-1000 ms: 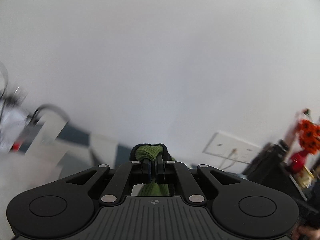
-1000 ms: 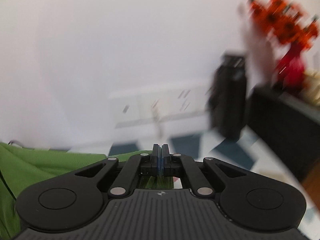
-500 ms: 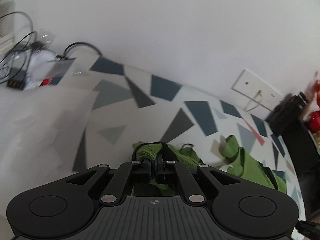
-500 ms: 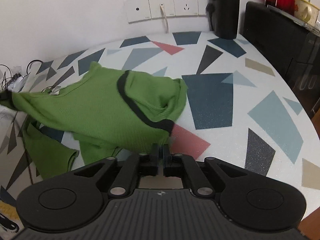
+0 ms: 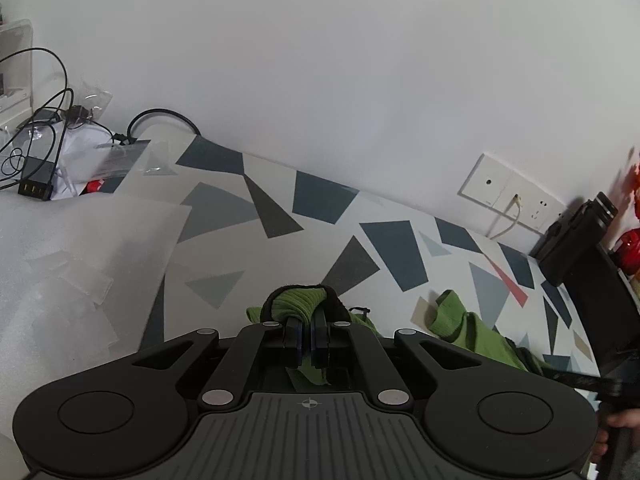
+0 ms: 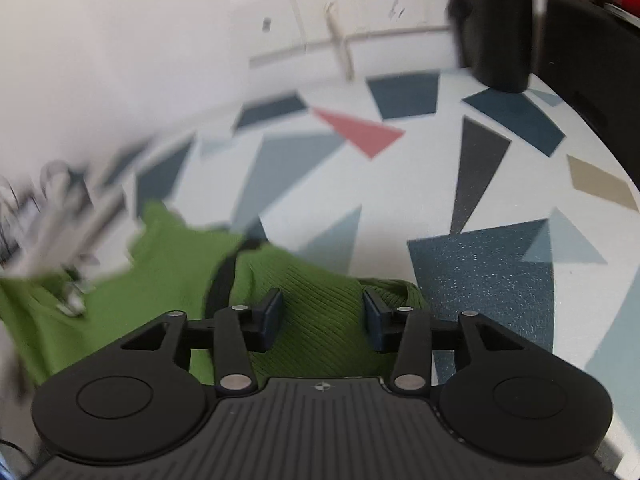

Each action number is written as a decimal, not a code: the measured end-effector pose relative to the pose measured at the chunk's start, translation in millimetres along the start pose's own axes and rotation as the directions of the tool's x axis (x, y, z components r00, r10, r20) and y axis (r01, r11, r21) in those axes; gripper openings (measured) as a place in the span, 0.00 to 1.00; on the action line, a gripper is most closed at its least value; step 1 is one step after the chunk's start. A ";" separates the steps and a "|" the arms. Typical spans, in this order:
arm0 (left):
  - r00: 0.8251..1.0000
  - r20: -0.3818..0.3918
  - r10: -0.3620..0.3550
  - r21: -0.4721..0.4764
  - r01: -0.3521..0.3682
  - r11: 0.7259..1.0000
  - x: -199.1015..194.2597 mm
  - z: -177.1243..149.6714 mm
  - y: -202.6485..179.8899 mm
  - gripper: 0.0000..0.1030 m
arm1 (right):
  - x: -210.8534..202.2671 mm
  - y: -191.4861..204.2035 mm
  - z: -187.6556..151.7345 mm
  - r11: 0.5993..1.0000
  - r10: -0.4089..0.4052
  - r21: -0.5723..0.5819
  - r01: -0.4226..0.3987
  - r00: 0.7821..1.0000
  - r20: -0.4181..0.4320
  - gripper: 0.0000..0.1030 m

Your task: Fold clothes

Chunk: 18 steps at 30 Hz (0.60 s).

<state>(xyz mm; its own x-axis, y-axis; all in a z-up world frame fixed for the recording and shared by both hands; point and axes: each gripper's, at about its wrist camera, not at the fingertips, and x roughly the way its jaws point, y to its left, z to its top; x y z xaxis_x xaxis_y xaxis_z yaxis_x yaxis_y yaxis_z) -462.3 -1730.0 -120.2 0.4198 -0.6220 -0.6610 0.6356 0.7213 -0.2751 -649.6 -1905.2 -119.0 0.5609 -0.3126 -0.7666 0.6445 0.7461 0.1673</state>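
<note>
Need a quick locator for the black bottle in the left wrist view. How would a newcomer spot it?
Start at the white wall sockets above the patterned table. Follow the wall rightward to the table's far corner: the black bottle stands there, tall, dark, cylindrical, beside a red vase.

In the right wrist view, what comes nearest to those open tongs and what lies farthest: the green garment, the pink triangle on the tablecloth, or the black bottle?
1. Green garment, right under the opening tongs.
2. Pink triangle, mid-table, ahead.
3. Black bottle, at the wall, upper right.
</note>
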 end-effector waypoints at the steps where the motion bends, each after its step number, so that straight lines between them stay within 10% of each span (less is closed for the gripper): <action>1: 1.000 0.006 -0.001 -0.005 0.001 1.000 -0.8 2.0 -0.2 0.03 | 1.2 2.5 1.8 1.000 -0.009 -0.018 0.009 1.000 0.007 0.16; 6: 0.997 0.067 -0.038 -0.039 0.041 0.998 -7.6 27.2 -4.8 0.03 | -33.9 -0.3 37.6 0.998 -0.032 0.060 0.021 0.978 0.205 0.07; 11: 0.969 0.230 -0.094 -0.044 0.107 0.993 -34.9 77.3 -23.1 0.03 | -121.8 -2.8 72.1 0.983 -0.093 0.181 -0.019 0.804 0.587 0.07; 15: 0.919 0.370 -0.135 0.016 0.139 0.990 -71.1 100.7 -42.0 0.03 | -174.5 1.7 70.5 0.988 -0.061 0.142 -0.061 0.690 0.721 0.07; 18: 0.909 0.386 -0.155 0.045 0.150 0.988 -82.1 100.5 -47.6 0.03 | -187.7 1.7 56.9 0.994 -0.018 0.089 -0.061 0.715 0.699 0.07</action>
<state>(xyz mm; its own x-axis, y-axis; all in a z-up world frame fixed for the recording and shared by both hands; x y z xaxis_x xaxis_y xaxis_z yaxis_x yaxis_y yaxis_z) -461.9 -1743.9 17.3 0.5333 -0.7952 -0.2887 0.7197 0.6058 -0.3392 -724.2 -1878.7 60.4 0.7525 -0.6480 -0.1176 0.6524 0.7089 0.2682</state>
